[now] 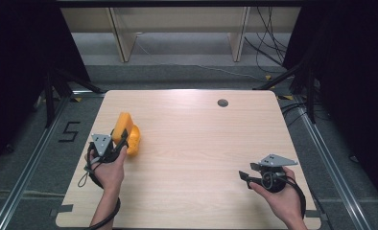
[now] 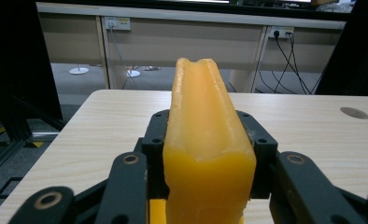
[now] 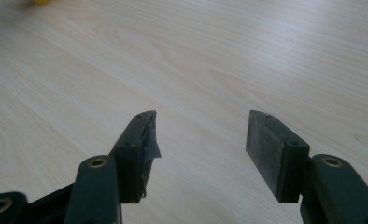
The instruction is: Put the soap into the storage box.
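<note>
From the high view, the desk (image 1: 192,143) is pale wood with a small dark round grommet (image 1: 222,102) near its far edge; the left claw (image 1: 121,140) sits over the desk's left part, the right claw (image 1: 245,178) near the front right corner, well apart from it. High view gives the yellow-orange block (image 1: 126,134) as a chunky piece standing at the left claw's tip, with a rounder yellow part bulging on its right side. Left claw view adds what the high view cannot: the yellow-orange block (image 2: 205,149) stands upright between the two black jaws, both pads pressed flat against its sides, its top end notched with a shallow groove; surface waxy and slightly translucent. Whether the block's base touches the desk cannot be told from either view. Left claw (image 2: 205,140): closed on the block, gripping it. Right claw view shows the right claw (image 3: 201,135) with jaws standing wide apart, nothing between the pads, bare desk (image 3: 210,60) under and ahead of them; a blurred yellow scrap sits at the top left corner of that view. A hand (image 1: 283,199) holds the right claw low over the desk.
</note>
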Demonstrator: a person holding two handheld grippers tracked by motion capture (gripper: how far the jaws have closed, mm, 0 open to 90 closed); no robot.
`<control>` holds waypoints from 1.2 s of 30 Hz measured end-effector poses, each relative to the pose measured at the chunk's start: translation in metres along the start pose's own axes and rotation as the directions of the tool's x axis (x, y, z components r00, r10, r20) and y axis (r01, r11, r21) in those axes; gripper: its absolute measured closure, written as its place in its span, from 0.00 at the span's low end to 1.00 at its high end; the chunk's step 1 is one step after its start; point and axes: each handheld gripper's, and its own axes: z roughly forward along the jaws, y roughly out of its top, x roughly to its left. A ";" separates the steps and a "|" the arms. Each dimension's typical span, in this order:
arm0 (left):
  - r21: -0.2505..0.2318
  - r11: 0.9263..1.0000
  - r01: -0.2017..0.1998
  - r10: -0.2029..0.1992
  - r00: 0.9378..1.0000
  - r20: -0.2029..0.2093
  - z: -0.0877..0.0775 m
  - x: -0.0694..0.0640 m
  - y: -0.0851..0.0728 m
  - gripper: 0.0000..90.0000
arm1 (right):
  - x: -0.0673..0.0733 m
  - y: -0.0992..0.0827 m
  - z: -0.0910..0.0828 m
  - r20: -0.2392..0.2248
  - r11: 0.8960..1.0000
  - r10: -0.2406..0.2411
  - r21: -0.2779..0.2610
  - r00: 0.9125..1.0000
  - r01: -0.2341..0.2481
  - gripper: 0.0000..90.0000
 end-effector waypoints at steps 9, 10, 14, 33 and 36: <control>0.008 1.000 -0.018 0.018 1.000 -0.016 0.007 -0.005 -0.008 0.67 | 0.000 0.000 0.000 -0.003 1.000 0.000 0.000 1.000 0.000 0.48; 0.009 1.000 -0.018 0.018 1.000 -0.015 0.008 -0.006 -0.008 0.67 | 0.000 0.000 0.000 -0.004 1.000 -0.002 -0.001 1.000 0.002 0.48; 0.011 1.000 -0.023 0.023 1.000 -0.020 0.012 -0.010 -0.010 0.67 | 0.000 0.000 0.000 -0.005 1.000 0.002 0.002 1.000 -0.002 0.48; 0.014 0.999 -0.042 0.043 0.996 -0.083 0.018 -0.012 -0.022 0.67 | 0.001 0.000 0.001 -0.018 1.000 0.000 0.018 1.000 0.001 0.48; 0.018 0.999 -0.042 0.044 0.995 -0.085 0.020 -0.012 -0.026 0.67 | 0.001 -0.001 0.001 -0.005 1.000 0.002 0.009 1.000 -0.002 0.48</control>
